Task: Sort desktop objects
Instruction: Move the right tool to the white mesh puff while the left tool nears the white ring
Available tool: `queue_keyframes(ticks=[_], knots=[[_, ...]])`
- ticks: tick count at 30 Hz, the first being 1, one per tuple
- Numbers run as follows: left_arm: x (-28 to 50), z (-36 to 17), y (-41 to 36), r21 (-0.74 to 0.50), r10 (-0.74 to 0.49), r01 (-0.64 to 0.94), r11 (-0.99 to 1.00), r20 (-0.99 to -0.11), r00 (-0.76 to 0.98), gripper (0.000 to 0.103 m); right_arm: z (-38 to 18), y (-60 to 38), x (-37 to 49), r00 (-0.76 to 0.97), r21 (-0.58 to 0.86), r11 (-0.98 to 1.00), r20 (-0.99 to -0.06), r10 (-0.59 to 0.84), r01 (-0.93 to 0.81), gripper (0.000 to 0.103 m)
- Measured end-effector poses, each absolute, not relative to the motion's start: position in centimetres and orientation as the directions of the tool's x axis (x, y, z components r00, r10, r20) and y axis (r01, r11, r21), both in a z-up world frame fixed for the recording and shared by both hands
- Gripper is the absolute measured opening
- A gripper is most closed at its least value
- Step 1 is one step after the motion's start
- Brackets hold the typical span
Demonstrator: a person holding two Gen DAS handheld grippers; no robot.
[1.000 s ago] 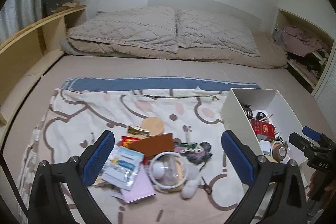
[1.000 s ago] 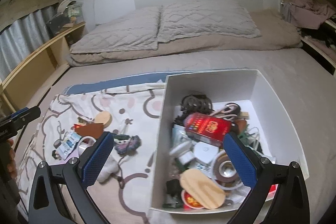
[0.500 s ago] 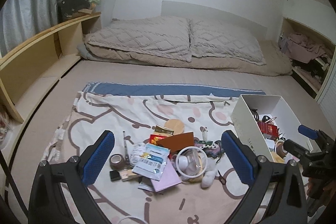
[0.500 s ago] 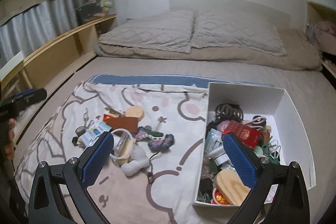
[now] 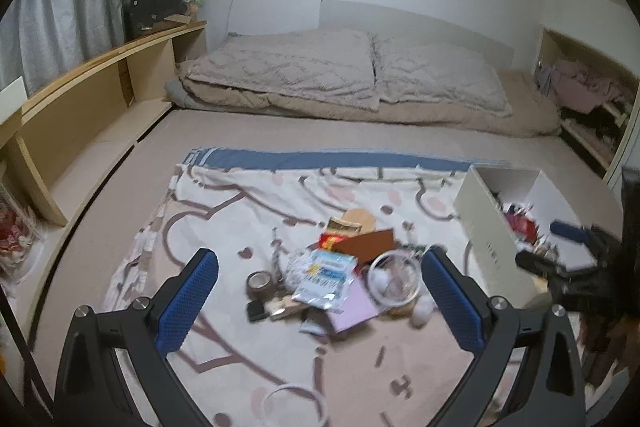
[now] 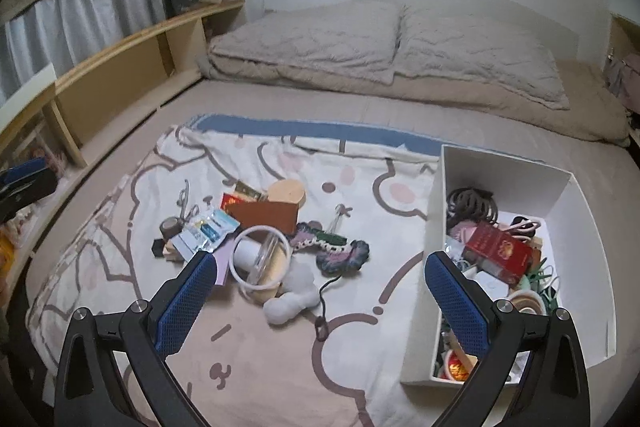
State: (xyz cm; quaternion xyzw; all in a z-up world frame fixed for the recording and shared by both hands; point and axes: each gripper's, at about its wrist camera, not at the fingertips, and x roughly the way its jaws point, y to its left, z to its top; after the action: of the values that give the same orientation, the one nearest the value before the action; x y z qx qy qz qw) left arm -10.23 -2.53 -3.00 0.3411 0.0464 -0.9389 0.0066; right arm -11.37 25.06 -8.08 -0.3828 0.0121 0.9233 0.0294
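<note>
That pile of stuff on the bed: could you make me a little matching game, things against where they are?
Things:
1. red packet
2. brown tape roll
3. white plush toy
4. pillows

Places:
A. left edge of the pile on the blanket
B. head of the bed
C. inside the white box
D. near side of the pile, beside the white ring

Pairs: 1-C, 2-A, 3-D, 4-B
</note>
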Motion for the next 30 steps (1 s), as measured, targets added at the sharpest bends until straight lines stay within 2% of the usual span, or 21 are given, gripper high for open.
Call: queue_keyframes(ticks=[4, 5, 6, 7, 11, 13, 15, 18, 21, 30], knots=[[-9.0, -4.4, -3.9, -0.049, 0.003, 0.039, -0.998, -0.656, -0.754, 0.102, -9.3, 24.2, -12.6, -0.673, -0.031, -0.997, -0.736, 0.068, -0.066, 0.103], [-8.9, -4.8, -4.2, -0.045, 0.0, 0.04, -0.998, -0.661, -0.75, 0.102, -9.6, 24.1, -12.9, -0.665, -0.04, -0.997, -0.743, 0.075, -0.068, 0.098], [-8.6, -5.3, -4.6, -0.043, -0.003, 0.042, -0.998, -0.666, -0.746, 0.102, -9.9, 23.9, -13.1, -0.663, -0.046, -0.997, -0.744, 0.079, -0.067, 0.087], [-8.6, -5.5, -4.9, -0.042, -0.004, 0.044, -0.998, -0.669, -0.744, 0.102, -10.2, 23.8, -13.4, -0.658, -0.045, -0.997, -0.75, 0.074, -0.06, 0.082], [-8.2, -6.8, -6.1, -0.051, 0.005, 0.041, -0.998, -0.686, -0.728, 0.102, -11.9, 23.8, -14.5, -0.61, -0.022, -0.998, -0.79, 0.056, -0.062, 0.051], [-8.1, -7.5, -6.5, -0.055, 0.016, 0.031, -0.998, -0.696, -0.718, 0.102, -13.1, 24.0, -15.1, -0.575, -0.009, -0.998, -0.817, 0.044, -0.065, 0.043], [-8.0, -8.2, -6.7, -0.047, 0.018, 0.021, -0.999, -0.708, -0.706, 0.102, -14.3, 24.1, -15.6, -0.54, -0.008, -0.998, -0.84, 0.044, -0.069, 0.028], [-8.0, -9.5, -6.9, -0.03, 0.019, 0.003, -1.0, -0.727, -0.686, 0.102, -15.9, 24.3, -16.3, -0.492, 0.007, -0.997, -0.87, 0.032, -0.076, 0.014], [-7.7, -10.8, -7.0, -0.017, 0.025, -0.019, -1.0, -0.746, -0.665, 0.102, -17.2, 24.3, -17.1, -0.456, 0.036, -0.997, -0.89, 0.002, -0.075, 0.01], [-6.7, -13.6, -7.5, 0.02, 0.025, -0.065, -0.998, -0.78, -0.626, 0.102, -20.3, 23.0, -20.0, -0.375, 0.069, -0.994, -0.927, -0.032, -0.084, 0.009]])
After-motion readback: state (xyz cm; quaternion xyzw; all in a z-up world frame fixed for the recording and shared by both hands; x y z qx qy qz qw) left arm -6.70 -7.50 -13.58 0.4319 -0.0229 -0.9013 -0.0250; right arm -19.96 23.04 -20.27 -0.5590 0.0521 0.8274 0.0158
